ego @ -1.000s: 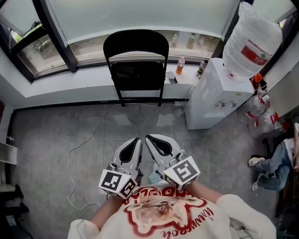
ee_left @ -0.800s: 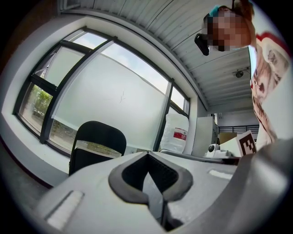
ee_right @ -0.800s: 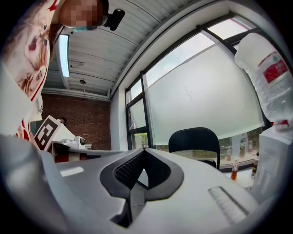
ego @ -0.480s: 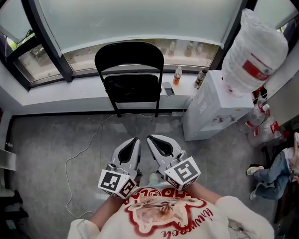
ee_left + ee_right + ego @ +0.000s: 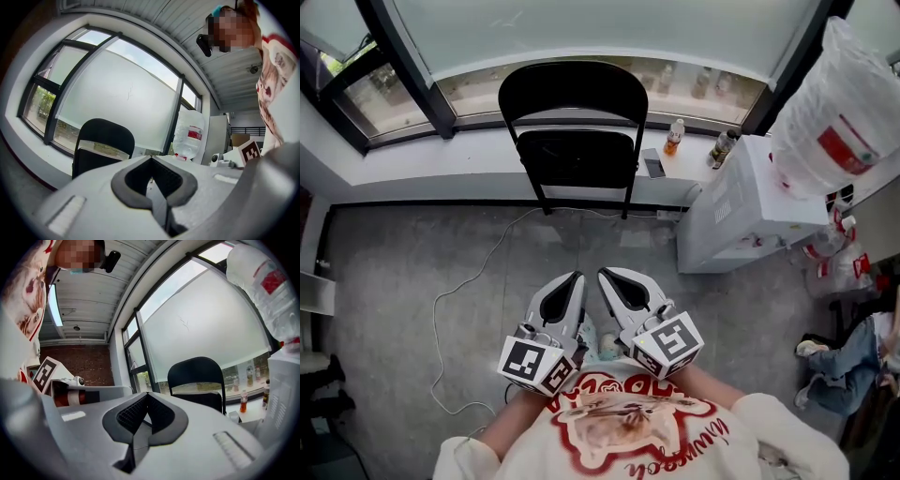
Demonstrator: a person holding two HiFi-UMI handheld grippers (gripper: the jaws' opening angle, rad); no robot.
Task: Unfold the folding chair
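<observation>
The black folding chair (image 5: pixel 572 103) stands folded flat against the window sill at the far side of the floor, its seat (image 5: pixel 579 157) upright under the curved backrest. Both grippers are held side by side close to the person's chest, well short of the chair. In the head view my left gripper (image 5: pixel 578 277) is shut with nothing in it, and my right gripper (image 5: pixel 602 275) is shut and empty too. The chair (image 5: pixel 101 140) shows beyond the left gripper (image 5: pixel 151 159) in the left gripper view. Past the right gripper (image 5: pixel 146 394) the chair (image 5: pixel 197 373) shows again.
A white water dispenser (image 5: pixel 741 202) with a large bottle (image 5: pixel 839 122) on top stands right of the chair. Drink bottles (image 5: pixel 675 136) and a phone (image 5: pixel 653 167) lie on the sill. A white cable (image 5: pixel 459 291) snakes over the grey floor at left. A seated person's legs (image 5: pixel 839 375) are at far right.
The person has come a little closer to the chair, which looks larger now. Both grippers moved along, still side by side and shut.
</observation>
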